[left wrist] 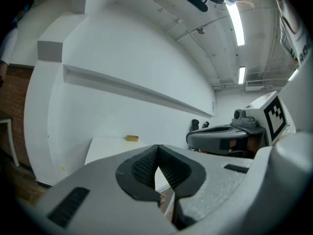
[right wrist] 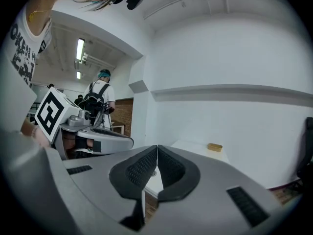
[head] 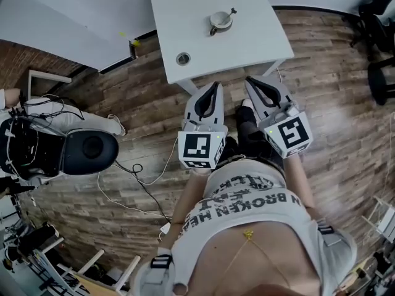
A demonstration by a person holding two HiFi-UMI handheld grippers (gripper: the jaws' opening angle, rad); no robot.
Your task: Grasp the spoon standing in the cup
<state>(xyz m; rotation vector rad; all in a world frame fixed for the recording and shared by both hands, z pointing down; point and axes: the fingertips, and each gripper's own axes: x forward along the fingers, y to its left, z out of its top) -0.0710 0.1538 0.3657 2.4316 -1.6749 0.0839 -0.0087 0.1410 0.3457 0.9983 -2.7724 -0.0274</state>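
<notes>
- White bench (head: 185,17) at top centre carries the cup (head: 219,23) with the spoon (head: 230,11) in it.
- My left gripper (head: 215,85) and right gripper (head: 249,80) hover just below its near edge, jaws together, empty.

- White rectangular table (head: 259,39): smooth, matt top.
- Brown plank floor (head: 142,97): wood-grained, slight sheen.
- Pale grey left gripper (head: 216,85) and right gripper (head: 249,80): matt plastic shells; black pads (left wrist: 142,168) finely ribbed.
- Small round cup (head: 220,22): glossy.
</notes>
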